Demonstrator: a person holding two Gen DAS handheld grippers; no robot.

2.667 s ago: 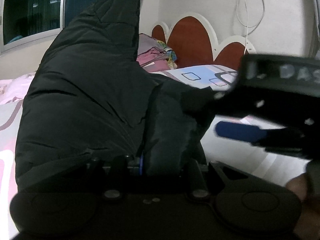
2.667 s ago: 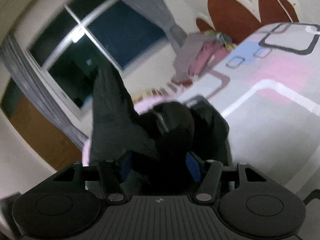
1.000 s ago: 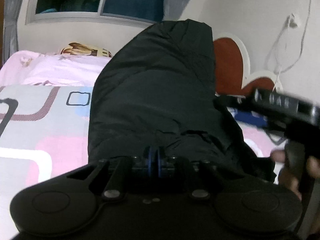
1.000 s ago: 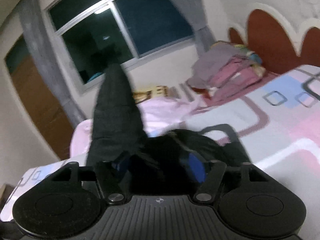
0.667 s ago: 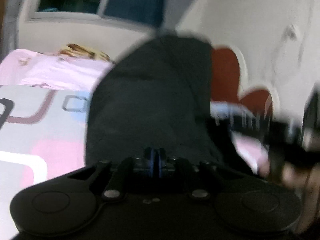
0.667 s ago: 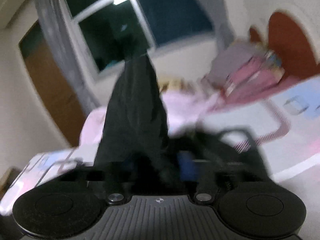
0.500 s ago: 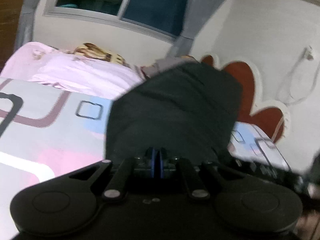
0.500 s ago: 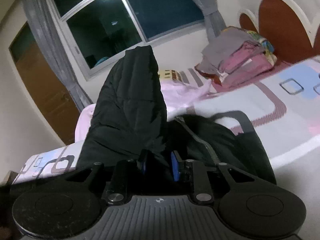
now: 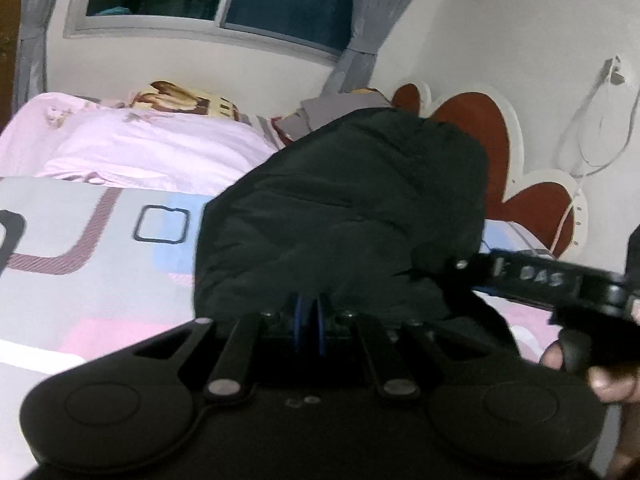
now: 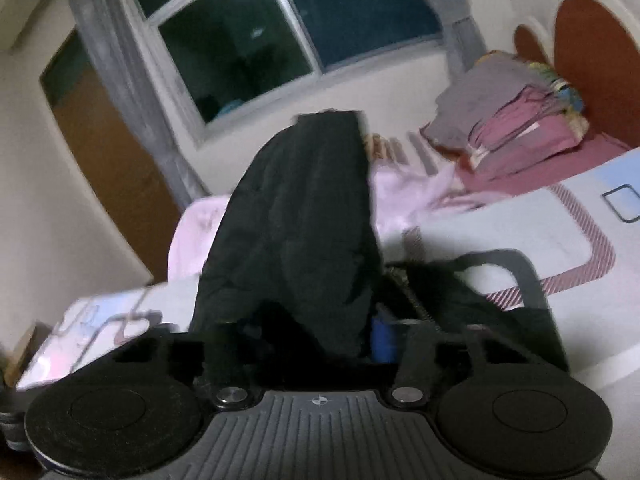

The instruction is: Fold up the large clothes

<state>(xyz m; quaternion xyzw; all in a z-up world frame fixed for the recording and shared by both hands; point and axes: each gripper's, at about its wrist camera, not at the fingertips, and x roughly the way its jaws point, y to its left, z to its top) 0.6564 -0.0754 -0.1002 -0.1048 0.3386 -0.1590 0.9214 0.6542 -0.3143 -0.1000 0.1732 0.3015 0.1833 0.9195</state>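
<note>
We have the black padded jacket (image 9: pixel 344 216) lifted off the bed (image 9: pixel 80 240) by both claws, so we judge the step in hand to be the lift and carry-over of one part before it is laid down as a fold. The left claw (image 9: pixel 308 312) is clenched on the jacket's fabric, its blue pads nearly touching with cloth pinched between them. The right claw (image 10: pixel 356 332) also grasps the jacket: a thick bunch of fabric sits between its fingers, though only one blue pad shows and the other is hidden behind the cloth. In the left wrist view the right claw reaches in from the right side and meets the jacket's lower right part.

The jacket rises in front of both cameras as a tall bulky hump; its lower folds, with a zipper line, trail down onto the bed near the right claw. Next, we think, both claws should move together to bring the held part over the rest of the jacket and lower it flat before letting go. The padding is thick and springy, so it may puff back open or slide.

The bed carries a sheet printed with rounded squares in pink, blue and grey. Toward its far edge lies a pale pink quilt (image 9: pixel 132 148), and at the head corner sits a stack of folded clothes (image 10: pixel 516 128) against the red scalloped headboard (image 9: pixel 476 128). Behind are a dark window (image 10: pixel 248 44) with grey curtains and a wooden door (image 10: pixel 108 152).
</note>
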